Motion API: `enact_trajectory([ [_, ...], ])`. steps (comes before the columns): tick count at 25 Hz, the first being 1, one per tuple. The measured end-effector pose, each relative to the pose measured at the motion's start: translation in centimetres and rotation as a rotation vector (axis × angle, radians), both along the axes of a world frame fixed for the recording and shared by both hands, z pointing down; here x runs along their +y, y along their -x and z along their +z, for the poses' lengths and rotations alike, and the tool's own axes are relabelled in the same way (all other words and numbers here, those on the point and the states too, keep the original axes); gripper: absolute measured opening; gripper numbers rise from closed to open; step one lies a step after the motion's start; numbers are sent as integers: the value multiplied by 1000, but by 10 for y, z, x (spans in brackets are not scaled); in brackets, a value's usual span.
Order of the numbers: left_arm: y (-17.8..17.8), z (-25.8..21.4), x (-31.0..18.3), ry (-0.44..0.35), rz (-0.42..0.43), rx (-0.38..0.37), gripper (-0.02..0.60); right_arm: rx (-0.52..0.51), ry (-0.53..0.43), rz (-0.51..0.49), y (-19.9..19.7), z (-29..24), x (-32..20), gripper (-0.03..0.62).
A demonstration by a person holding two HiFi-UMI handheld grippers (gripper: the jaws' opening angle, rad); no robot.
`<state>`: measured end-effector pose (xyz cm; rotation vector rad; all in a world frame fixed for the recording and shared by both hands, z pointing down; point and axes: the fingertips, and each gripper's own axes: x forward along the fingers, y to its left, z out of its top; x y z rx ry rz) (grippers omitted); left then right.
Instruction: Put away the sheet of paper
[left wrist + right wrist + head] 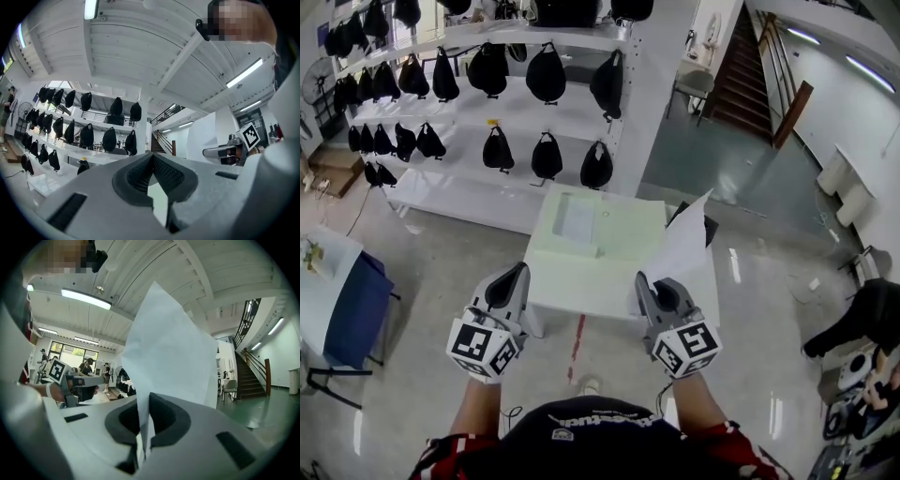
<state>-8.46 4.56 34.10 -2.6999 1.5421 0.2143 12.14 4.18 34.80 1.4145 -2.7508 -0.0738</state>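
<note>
Your right gripper (652,283) pinches the sheet of paper (684,246); your left gripper (517,274) is closed, empty. A table (577,286) stands just ahead.

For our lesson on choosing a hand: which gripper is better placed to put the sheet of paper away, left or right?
Right. The right gripper is shut on the sheet of paper, which stands up from its jaws. The left gripper is shut on nothing. The table lies just ahead of both.

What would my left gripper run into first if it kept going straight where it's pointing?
Probably the white shelving hung with black bags: the left gripper seems aimed just over the pale green table top. Depth is unclear, so it might clip that table first.
</note>
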Motion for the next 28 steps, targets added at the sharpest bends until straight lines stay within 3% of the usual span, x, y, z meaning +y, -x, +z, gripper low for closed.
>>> enact_trajectory([
  [14,-48,-3,-70,15,-34,-31,3,-41,38,-70,-32,10,-72,3],
  [28,-77,-7,-95,15,-56,-36,3,-69,60,-137,-48,24,-104,3],
])
